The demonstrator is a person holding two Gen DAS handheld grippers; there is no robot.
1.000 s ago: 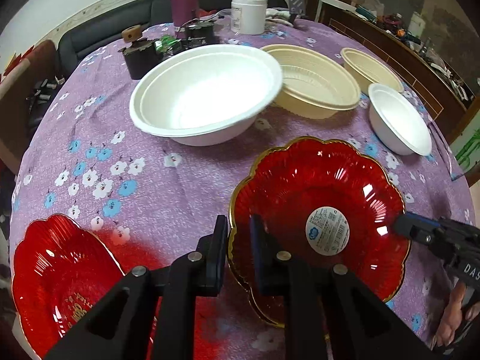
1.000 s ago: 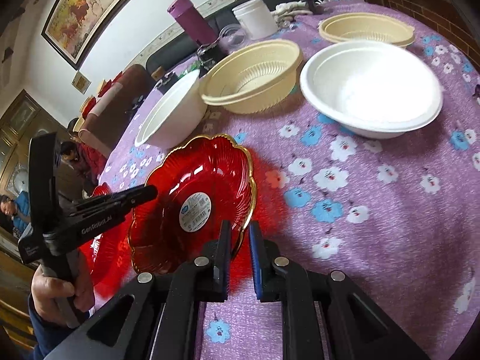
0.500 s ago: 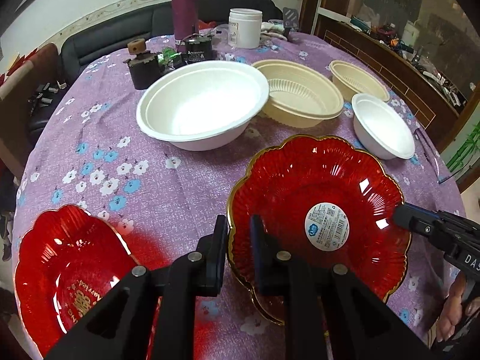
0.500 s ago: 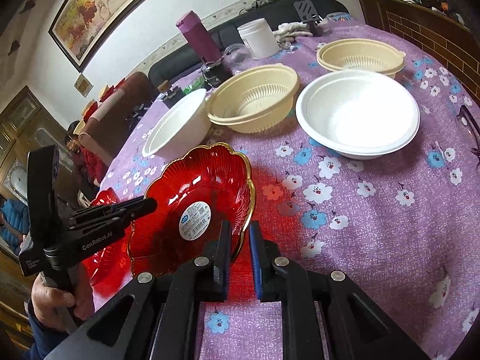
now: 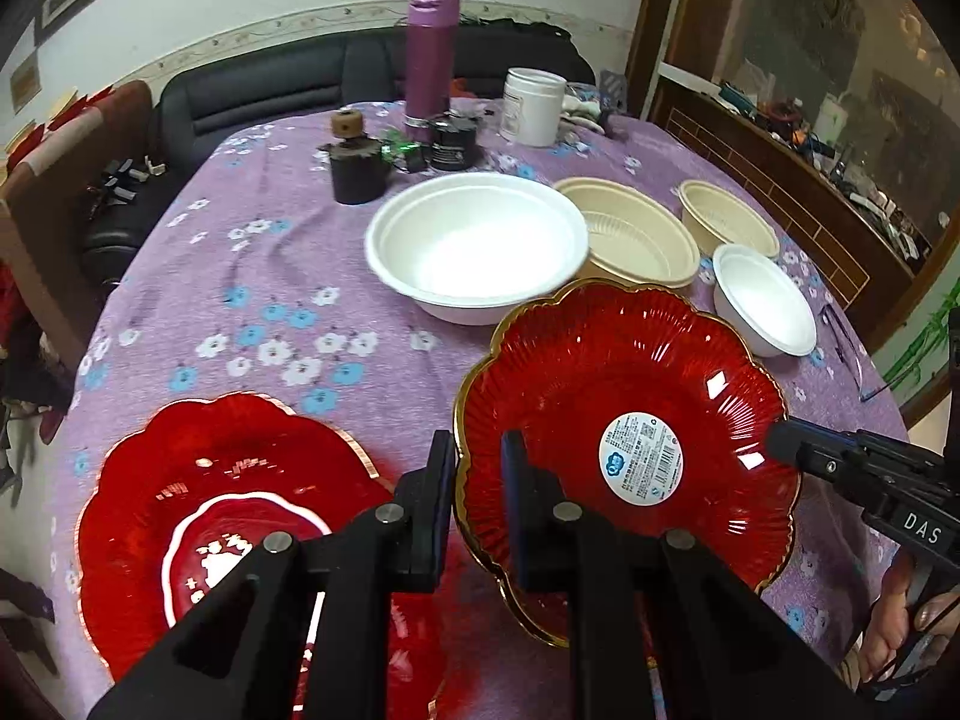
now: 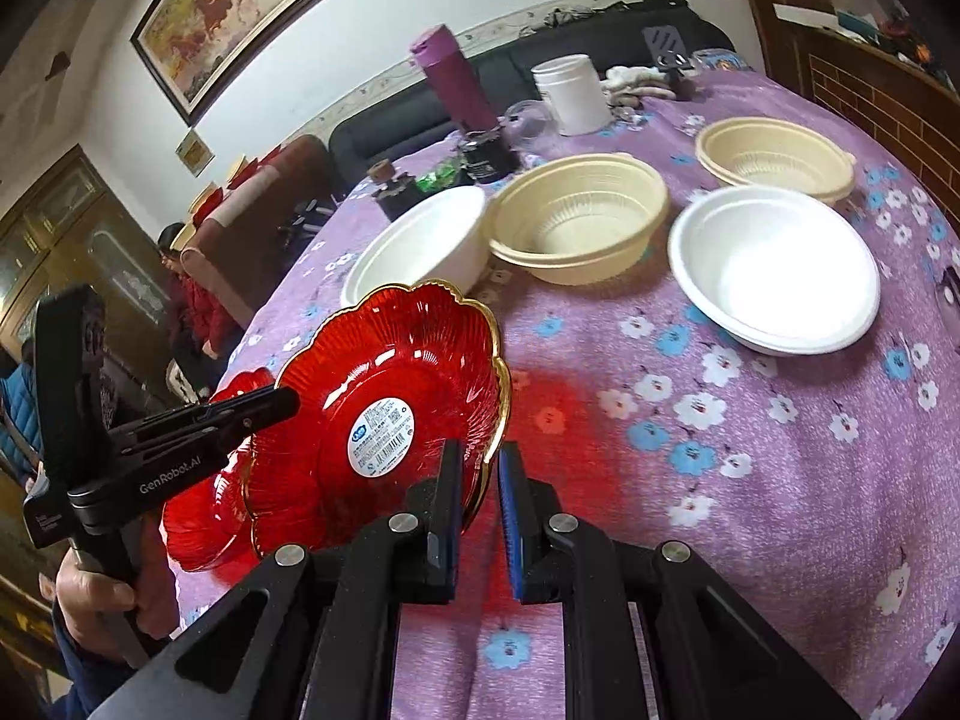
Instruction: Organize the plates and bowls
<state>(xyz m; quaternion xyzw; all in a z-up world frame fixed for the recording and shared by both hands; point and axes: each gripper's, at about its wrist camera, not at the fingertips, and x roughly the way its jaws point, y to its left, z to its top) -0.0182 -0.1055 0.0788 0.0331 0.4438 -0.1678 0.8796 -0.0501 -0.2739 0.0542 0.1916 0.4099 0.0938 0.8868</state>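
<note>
A red scalloped plate with a gold rim and a round white sticker hangs tilted above the purple flowered tablecloth. My left gripper is shut on its left rim. On the opposite rim my right gripper is shut too. A second red plate lies on the cloth to the left, partly under the lifted one. Behind stand a large white bowl, a large cream bowl, a small cream bowl and a small white bowl.
At the far side of the table stand a purple flask, a white jar and dark pots. Eyeglasses lie near the right edge. A black sofa is behind, a wooden sideboard on the right.
Both grippers have risen with the stickered red plate between them. It has come off the cloth and shifted left, closer to the second red plate.
</note>
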